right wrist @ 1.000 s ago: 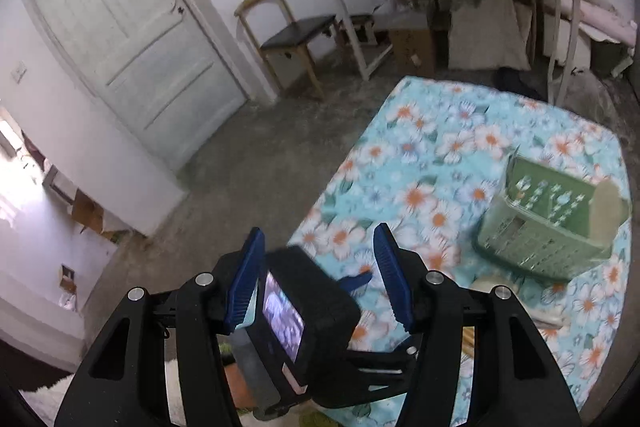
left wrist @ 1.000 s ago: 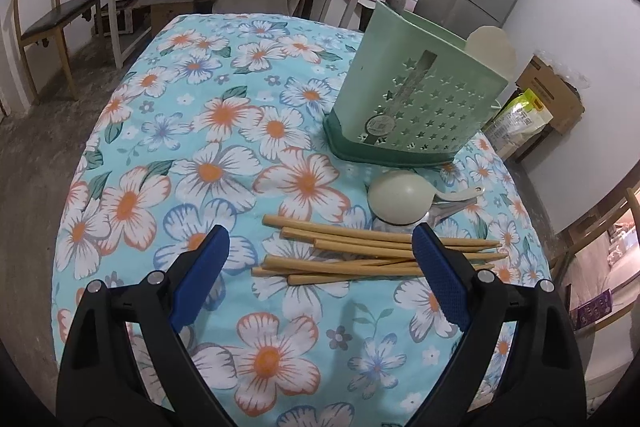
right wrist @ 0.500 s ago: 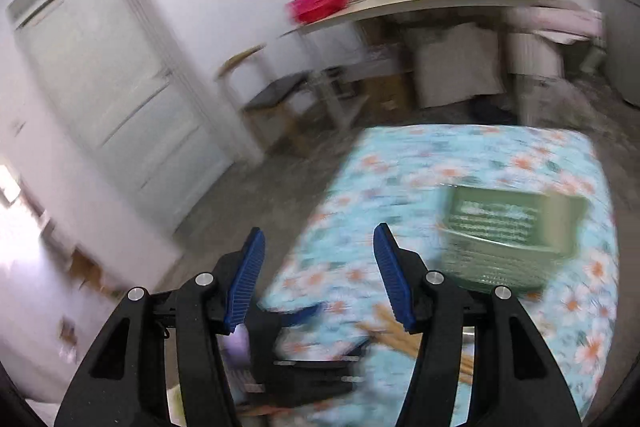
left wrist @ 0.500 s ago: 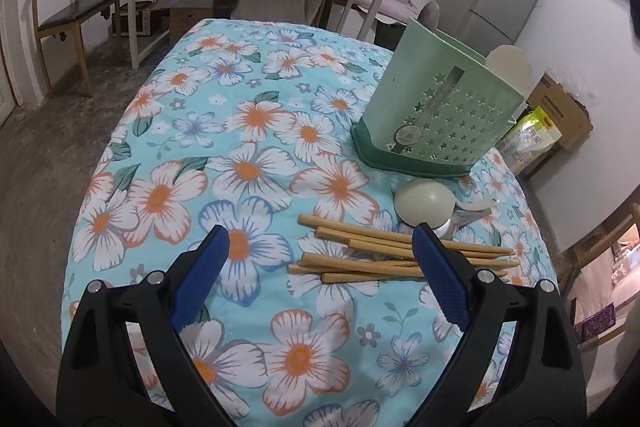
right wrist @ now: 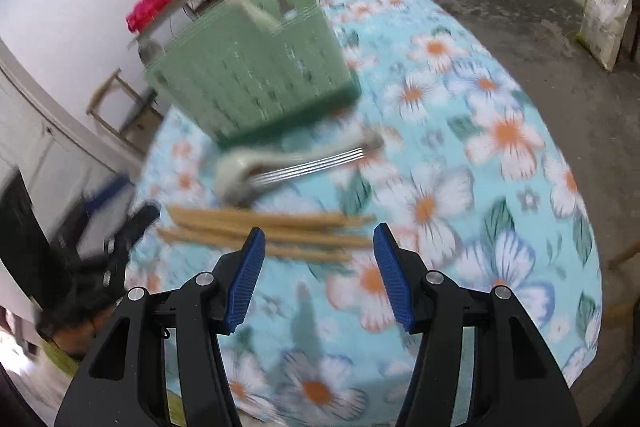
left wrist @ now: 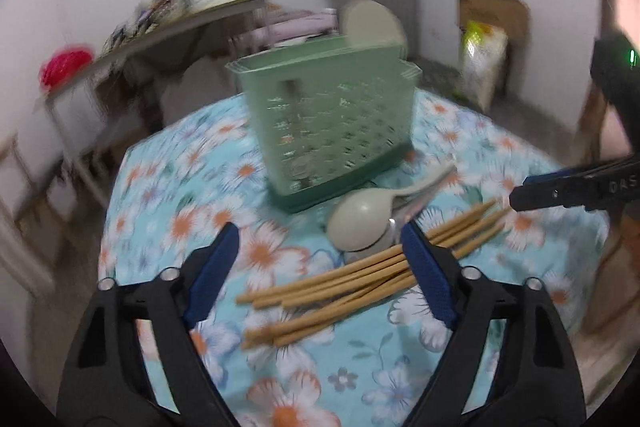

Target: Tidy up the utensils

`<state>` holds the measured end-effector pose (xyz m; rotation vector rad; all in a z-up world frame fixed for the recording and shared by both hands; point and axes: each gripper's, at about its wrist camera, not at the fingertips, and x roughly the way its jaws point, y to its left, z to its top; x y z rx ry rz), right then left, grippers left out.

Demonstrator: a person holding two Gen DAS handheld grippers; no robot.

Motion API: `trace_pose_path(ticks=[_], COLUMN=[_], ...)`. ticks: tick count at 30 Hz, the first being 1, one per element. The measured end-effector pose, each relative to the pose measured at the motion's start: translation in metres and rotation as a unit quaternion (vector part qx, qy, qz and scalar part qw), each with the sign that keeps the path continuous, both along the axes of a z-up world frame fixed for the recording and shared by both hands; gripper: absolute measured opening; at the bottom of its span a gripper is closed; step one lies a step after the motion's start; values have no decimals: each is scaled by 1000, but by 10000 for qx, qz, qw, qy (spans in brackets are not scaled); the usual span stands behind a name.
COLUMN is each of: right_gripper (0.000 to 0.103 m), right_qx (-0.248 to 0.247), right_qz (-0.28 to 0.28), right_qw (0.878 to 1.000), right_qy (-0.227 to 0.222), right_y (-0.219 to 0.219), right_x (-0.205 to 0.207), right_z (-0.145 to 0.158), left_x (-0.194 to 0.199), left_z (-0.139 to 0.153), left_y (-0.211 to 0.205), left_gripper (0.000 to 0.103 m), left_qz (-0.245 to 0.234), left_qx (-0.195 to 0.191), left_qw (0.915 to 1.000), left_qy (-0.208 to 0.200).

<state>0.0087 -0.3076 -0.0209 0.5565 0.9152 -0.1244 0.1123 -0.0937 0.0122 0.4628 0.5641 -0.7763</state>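
Two tools work above a worktop (right wrist: 532, 195) covered with a blue floral cloth. The left tool (left wrist: 320, 267) is spread, and its jaws have just been closing; nothing is pinched between them. The right tool (right wrist: 318, 267) is spread to a moderate gap and holds nothing.

Task items and their places:

1. Wooden chopsticks (left wrist: 360, 279): a loose bundle lying flat on the cloth. In the left wrist view the bundle runs diagonally behind the right-hand blue pad of the left tool. In the right wrist view the chopsticks (right wrist: 272, 231) lie crosswise just beyond the tips of the right tool.
2. Pale spoon (left wrist: 360, 223): lies on the cloth between the chopsticks and the green holder, bowl toward the chopsticks. It rests on top of a metal utensil whose type cannot be determined.
3. Green utensil holder (left wrist: 332, 123): a perforated plastic basket on a darker green base, standing upright on the worktop beyond the spoon. A pale rounded utensil (left wrist: 372, 23) projects above its rim.

In the left wrist view the tip of the right tool (left wrist: 560, 191) enters from the right edge, close to the far ends of the chopsticks. Both views are motion-blurred, and contact cannot be determined.
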Motion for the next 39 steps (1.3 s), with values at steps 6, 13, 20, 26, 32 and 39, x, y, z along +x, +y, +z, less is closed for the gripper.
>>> trace_pose_path(ticks=[6, 13, 20, 26, 32, 39], right_gripper=[55, 45, 44, 44, 47, 47], right_qx=[-204, -18, -582, -920, -1469, -1448], right_qz=[76, 385, 851, 989, 1260, 1081], right_qw=[9996, 9988, 9941, 9878, 9768, 9784], right_qy=[-156, -303, -347, -776, -915, -1004], right_y=[4, 6, 34, 46, 62, 64], right_x=[2, 43, 40, 12, -1, -17], right_z=[-4, -18, -29, -19, -29, -15], left_x=[5, 54, 38, 3, -16, -29], left_z=[-22, -46, -50, -48, -47, -41], left_y=[-24, -9, 8, 25, 35, 48], left_gripper=[49, 22, 21, 21, 22, 71], left_qz=[-399, 478, 543, 665, 797, 986], left_qx=[702, 647, 624, 544, 382, 365], left_qw=[9962, 9942, 9921, 9925, 9932, 9919], left_qy=[-334, 718, 945, 869, 764, 718])
